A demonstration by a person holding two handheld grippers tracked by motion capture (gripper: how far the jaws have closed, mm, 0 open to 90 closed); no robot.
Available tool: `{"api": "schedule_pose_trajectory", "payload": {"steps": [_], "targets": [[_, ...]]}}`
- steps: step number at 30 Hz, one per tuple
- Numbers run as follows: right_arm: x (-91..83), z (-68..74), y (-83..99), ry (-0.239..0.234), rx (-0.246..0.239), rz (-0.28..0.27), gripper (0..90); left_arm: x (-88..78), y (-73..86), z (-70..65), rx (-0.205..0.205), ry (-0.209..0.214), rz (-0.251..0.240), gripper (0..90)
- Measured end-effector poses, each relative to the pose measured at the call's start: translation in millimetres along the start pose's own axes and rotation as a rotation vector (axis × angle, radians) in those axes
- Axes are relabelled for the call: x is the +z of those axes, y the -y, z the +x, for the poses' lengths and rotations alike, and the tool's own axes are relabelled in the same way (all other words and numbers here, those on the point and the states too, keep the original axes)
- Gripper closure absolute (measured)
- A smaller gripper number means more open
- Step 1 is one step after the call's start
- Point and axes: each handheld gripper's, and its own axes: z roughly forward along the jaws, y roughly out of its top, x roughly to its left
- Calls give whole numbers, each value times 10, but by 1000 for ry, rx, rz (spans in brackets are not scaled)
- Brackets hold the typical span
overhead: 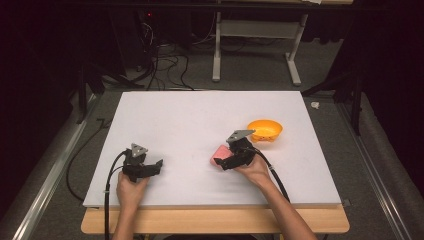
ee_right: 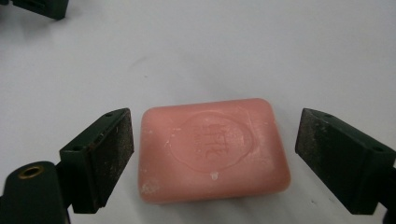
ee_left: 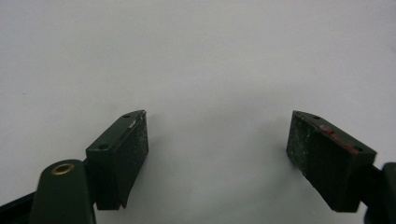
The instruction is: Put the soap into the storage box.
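A pink bar of soap (ee_right: 212, 149) lies flat on the white table, stamped face up. My right gripper (ee_right: 212, 154) is open, one jaw on each side of the bar with a small gap to it on both sides. From above, the soap (overhead: 219, 152) shows at the tip of the right gripper (overhead: 231, 159), just left of an orange bowl (overhead: 265, 130). My left gripper (overhead: 152, 167) rests near the table's front left, open, with bare table between its jaws (ee_left: 217, 154).
The white table top (overhead: 200, 115) sits on a wooden board whose front edge runs below my hands. Cables trail from both grippers toward the front. Behind the table are cables on the floor and a white frame stand (overhead: 255, 45).
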Motion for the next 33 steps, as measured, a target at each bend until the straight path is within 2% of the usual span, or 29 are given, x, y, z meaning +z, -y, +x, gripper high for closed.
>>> {"api": "schedule_pose_trajectory", "payload": {"steps": [5,9,15,18,25,33], "targets": [[71,1,5,5,-9,16,121,0,0,0,0,0,0,212],[122,12,5,4,-35,29,121,0,0,0,0,0,0,212],[177,21,17,4,-33,53,121,-1,1,-1,3,-1,0,212],[191,17,20,3,-46,59,121,-1,1,-1,3,-1,0,212],[230,39,36,21,-55,90,129,-1,1,-5,2,-4,-3,212],[247,51,47,26,-55,97,136,-1,2,-6,3,-4,-3,212]]}}
